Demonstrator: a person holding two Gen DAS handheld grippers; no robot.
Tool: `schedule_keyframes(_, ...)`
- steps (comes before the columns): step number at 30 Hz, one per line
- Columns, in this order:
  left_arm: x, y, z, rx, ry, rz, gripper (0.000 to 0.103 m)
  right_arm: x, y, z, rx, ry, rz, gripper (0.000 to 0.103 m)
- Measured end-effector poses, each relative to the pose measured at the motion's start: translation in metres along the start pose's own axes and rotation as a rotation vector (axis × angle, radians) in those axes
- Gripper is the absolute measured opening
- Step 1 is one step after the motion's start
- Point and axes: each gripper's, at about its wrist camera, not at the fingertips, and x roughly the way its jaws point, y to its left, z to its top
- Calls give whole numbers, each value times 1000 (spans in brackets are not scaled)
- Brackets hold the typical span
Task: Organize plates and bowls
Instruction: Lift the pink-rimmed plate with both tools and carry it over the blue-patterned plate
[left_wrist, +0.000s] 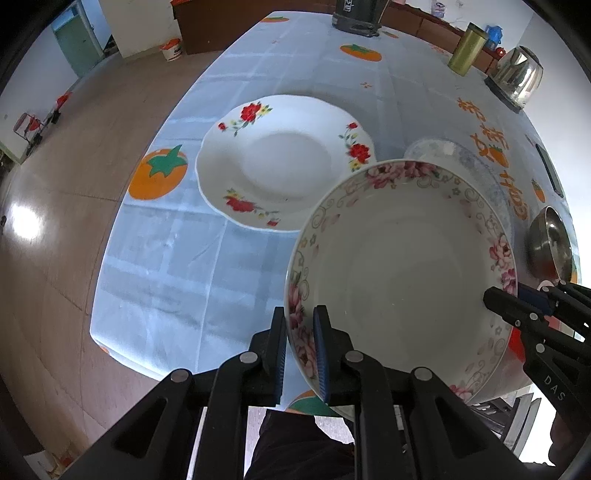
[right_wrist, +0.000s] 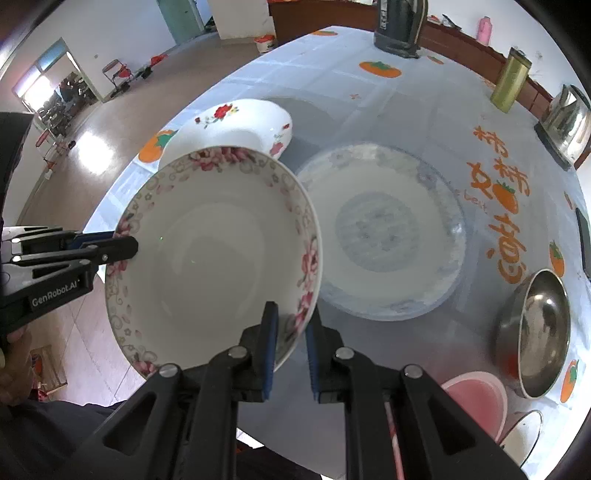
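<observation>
A white bowl with a pink flower rim (left_wrist: 402, 273) (right_wrist: 218, 258) is held in the air above the table's near edge by both grippers. My left gripper (left_wrist: 300, 325) is shut on its left rim; it also shows in the right wrist view (right_wrist: 125, 248). My right gripper (right_wrist: 291, 325) is shut on its right rim; it also shows in the left wrist view (left_wrist: 496, 297). A white plate with red flowers (left_wrist: 284, 162) (right_wrist: 240, 122) lies on the table beyond. A blue-patterned plate (right_wrist: 384, 229) (left_wrist: 476, 162) lies to the right of it.
A steel bowl (right_wrist: 535, 328) (left_wrist: 548, 240) and a pink bowl (right_wrist: 476, 398) sit at the right near edge. A kettle (left_wrist: 517, 74), a gold tin (left_wrist: 467, 48) and a dark appliance (right_wrist: 399, 26) stand at the far side. The tablecloth (left_wrist: 177, 258) has persimmon prints.
</observation>
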Motion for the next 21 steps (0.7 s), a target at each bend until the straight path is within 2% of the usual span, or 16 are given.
schedule_keyframes(21, -5, -38, 26, 68, -38, -10, 15, -18, -37, 6, 37, -53, -38, 14)
